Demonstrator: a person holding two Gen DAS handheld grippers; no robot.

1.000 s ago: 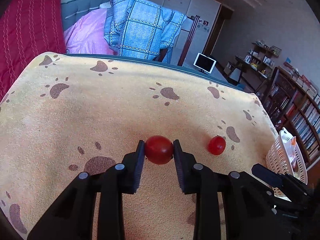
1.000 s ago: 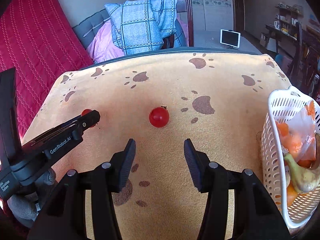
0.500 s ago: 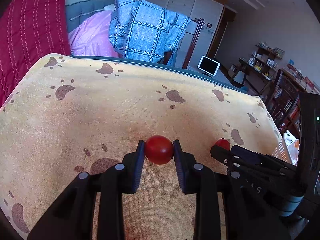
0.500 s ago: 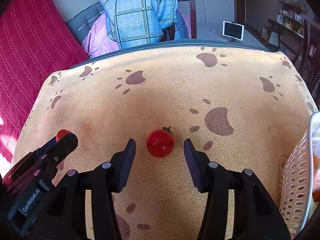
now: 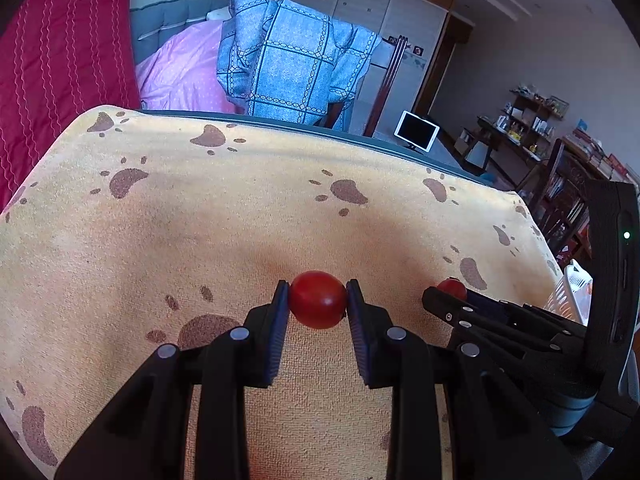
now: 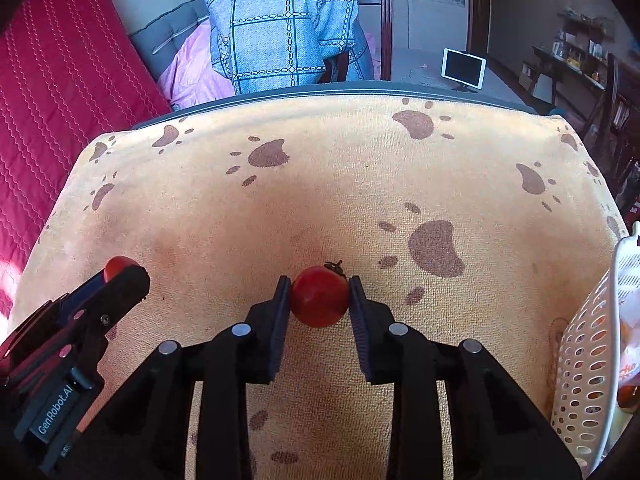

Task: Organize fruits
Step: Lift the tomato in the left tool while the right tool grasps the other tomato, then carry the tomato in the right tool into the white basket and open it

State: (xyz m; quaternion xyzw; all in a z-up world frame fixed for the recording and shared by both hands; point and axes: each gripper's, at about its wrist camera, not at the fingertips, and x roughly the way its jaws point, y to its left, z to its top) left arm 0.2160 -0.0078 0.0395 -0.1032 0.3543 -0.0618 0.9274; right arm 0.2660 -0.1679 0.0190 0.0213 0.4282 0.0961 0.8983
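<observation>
My left gripper (image 5: 318,300) is shut on a red tomato (image 5: 318,299) just above the yellow paw-print cloth. My right gripper (image 6: 319,295) is shut on a second red tomato (image 6: 319,297) with a dark stem, which rests on the cloth. In the left wrist view the second tomato (image 5: 452,289) peeks out behind the right gripper's fingers (image 5: 444,306). In the right wrist view the first tomato (image 6: 117,266) shows above the left gripper's fingers (image 6: 124,288) at the left.
A white perforated basket (image 6: 588,344) holding fruit and a bag stands at the table's right edge; it also shows in the left wrist view (image 5: 570,296). A chair draped with a blue checked cloth (image 6: 280,28) stands behind the table. A red bedspread (image 6: 52,80) lies left.
My right gripper moved forward over the second tomato and closed on it. My left gripper kept its hold on the first tomato and barely moved.
</observation>
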